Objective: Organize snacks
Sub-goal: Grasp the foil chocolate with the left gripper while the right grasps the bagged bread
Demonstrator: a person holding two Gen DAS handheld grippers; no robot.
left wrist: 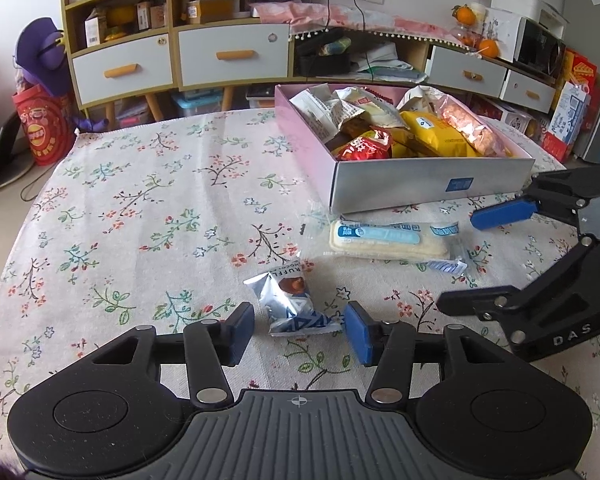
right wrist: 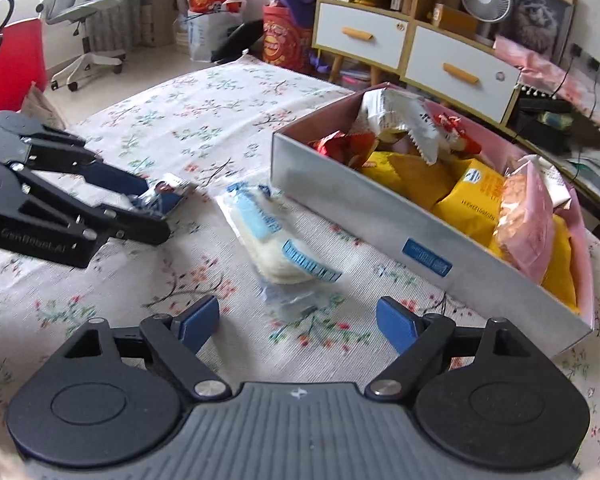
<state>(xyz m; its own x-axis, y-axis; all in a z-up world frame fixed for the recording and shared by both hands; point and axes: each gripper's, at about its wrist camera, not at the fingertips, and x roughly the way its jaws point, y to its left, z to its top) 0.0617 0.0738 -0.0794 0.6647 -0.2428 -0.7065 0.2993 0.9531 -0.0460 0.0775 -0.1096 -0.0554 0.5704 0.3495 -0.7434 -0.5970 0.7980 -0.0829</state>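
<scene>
Both grippers stand released: left gripper [left wrist: 300,326] brackets the small silver-and-blue foil snack packet [left wrist: 290,300] lying on the floral tablecloth [left wrist: 140,200], pads not touching it; right gripper [right wrist: 298,322] hovers before the clear-wrapped white bread [right wrist: 274,236], just beside the snack-filled grey cardboard box [right wrist: 380,216]

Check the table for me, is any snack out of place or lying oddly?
Two snacks lie outside the box on the tablecloth: a silver truffle packet between the left gripper pads, and a clear-wrapped white bread pack in front of the open right gripper. The box itself is heaped unevenly.
</scene>
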